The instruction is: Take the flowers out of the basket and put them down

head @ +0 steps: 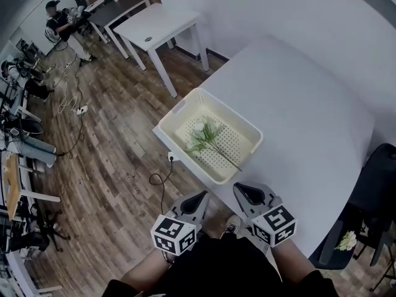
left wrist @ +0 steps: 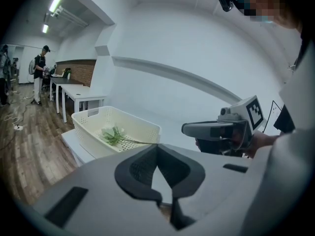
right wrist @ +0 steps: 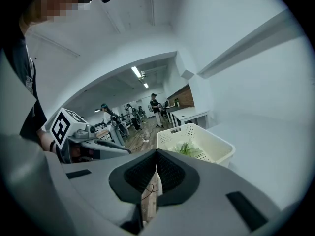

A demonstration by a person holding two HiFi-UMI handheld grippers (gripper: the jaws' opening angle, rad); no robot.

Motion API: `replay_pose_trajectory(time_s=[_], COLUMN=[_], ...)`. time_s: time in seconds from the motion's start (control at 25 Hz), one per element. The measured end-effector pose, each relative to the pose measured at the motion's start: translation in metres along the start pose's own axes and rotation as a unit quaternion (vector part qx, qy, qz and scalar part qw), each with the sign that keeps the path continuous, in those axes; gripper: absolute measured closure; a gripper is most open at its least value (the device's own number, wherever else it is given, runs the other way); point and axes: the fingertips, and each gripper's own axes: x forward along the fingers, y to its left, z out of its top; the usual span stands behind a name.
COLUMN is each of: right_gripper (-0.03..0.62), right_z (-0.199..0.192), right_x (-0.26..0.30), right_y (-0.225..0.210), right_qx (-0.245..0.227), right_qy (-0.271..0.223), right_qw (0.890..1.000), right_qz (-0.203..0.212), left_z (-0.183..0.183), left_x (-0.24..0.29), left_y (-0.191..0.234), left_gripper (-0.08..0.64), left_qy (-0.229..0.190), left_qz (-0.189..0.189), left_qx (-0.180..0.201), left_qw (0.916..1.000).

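Note:
A cream perforated basket stands near the front left corner of the white table. In it lie the flowers, white blooms with green leaves and a long thin stem. My left gripper and right gripper hover side by side below the table's near edge, short of the basket, both shut and holding nothing. The left gripper view has the basket and flowers ahead, with the right gripper alongside. The right gripper view shows the basket with the flowers inside.
Another white flower lies on a dark chair at the lower right. A cable and a socket sit on the wooden floor beside the basket corner. More white tables and a person are far back.

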Motion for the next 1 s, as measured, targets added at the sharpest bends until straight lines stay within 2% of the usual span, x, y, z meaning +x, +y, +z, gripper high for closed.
replay_pose_trajectory(time_s=[0.2,0.36,0.64,0.84,0.92,1.0], right_gripper=[0.569,0.569,0.568,0.566,0.566,0.566], right_z=[0.007,0.009,0.016,0.018,0.016,0.009], right_x=[0.005,0.009,0.045,0.088,0.104,0.115], right_y=[-0.004,-0.008,-0.019,-0.019,-0.023,-0.027], right_qx=[-0.006,-0.017,-0.041,-0.071,-0.085,-0.102], right_qy=[-0.001,0.003,0.038,0.093,0.125,0.169], right_qw=[1.0,1.0,0.994,0.98,0.97,0.954], right_qz=[-0.002,-0.021,-0.092,-0.161,-0.191,-0.225], left_z=[0.011,0.021,0.044,0.061,0.065,0.066], left_x=[0.002,0.009,0.028,0.043,0.048,0.052], left_y=[0.001,0.009,0.049,0.084,0.098,0.109], left_gripper=[0.554,0.554,0.554,0.554,0.554,0.554], left_qy=[0.0,0.002,0.016,0.035,0.042,0.05], left_qz=[0.002,-0.008,-0.069,-0.143,-0.171,-0.199], left_qx=[0.014,0.026,0.066,0.098,0.108,0.115], left_qw=[0.9999,0.9996,0.9953,0.9843,0.9785,0.972])
